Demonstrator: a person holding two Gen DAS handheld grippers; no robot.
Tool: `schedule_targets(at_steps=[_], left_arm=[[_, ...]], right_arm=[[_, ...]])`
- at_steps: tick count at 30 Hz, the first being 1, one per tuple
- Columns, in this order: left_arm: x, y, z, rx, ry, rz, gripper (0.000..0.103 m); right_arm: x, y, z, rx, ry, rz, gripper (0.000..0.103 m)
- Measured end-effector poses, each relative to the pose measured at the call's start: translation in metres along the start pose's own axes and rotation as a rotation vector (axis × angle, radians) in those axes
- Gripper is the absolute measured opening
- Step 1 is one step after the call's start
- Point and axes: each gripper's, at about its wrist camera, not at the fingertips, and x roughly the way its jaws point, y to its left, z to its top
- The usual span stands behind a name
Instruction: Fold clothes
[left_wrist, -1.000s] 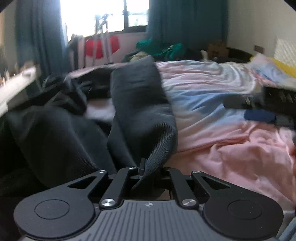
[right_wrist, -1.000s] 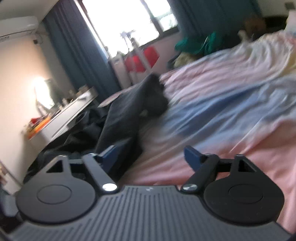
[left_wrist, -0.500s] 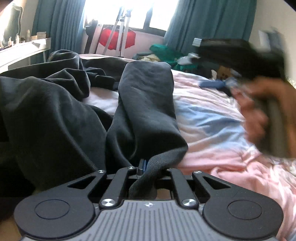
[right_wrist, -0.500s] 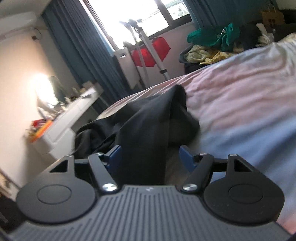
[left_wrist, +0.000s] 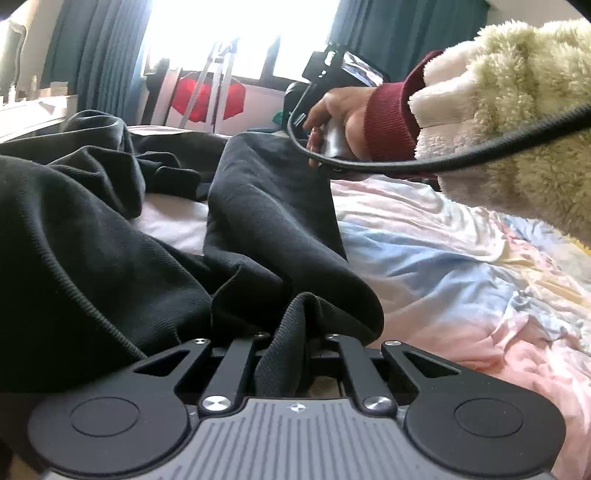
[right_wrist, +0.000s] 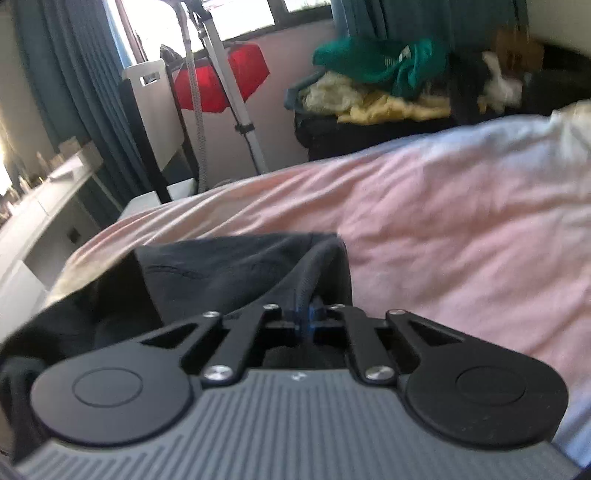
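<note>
A dark grey garment (left_wrist: 110, 258) lies bunched on the left half of a bed with a pink and blue cover (left_wrist: 443, 277). My left gripper (left_wrist: 291, 332) is shut on a ribbed edge of it (left_wrist: 284, 347), and the fabric folds up over the fingertips. In the left wrist view a person's hand (left_wrist: 332, 122) in a red cuff and fleecy sleeve (left_wrist: 517, 110) holds the other gripper over the garment's far end. My right gripper (right_wrist: 306, 314) is shut on the seamed edge of the dark garment (right_wrist: 229, 269), with the blue pads pinched together.
Beyond the bed's far edge stand a stand with a red item (right_wrist: 221, 81) and a pile of green and yellow clothes (right_wrist: 376, 74). A white desk (right_wrist: 37, 206) runs along the left wall. Teal curtains frame a bright window. The pink cover (right_wrist: 443, 221) stretches to the right.
My right gripper swept across the bed to the garment's far end and went from open to shut on its edge. The left gripper kept its grip and sank a little.
</note>
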Motion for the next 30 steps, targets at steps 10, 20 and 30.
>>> schedule_targets(at_steps=[10,20,30], left_arm=[[-0.022,0.006,0.012,-0.081,-0.036,-0.136,0.006],[-0.060,0.002,0.013,-0.109,-0.103,-0.207,0.006],[-0.072,0.002,0.001,-0.060,-0.052,-0.092,0.006]], right_arm=[[-0.141,-0.067,0.025,0.035,-0.246,0.000,0.006],[-0.261,-0.223,-0.114,0.278,-0.178,-0.055,0.006],[-0.250,-0.292,-0.201,0.746,0.039,0.101,0.009]])
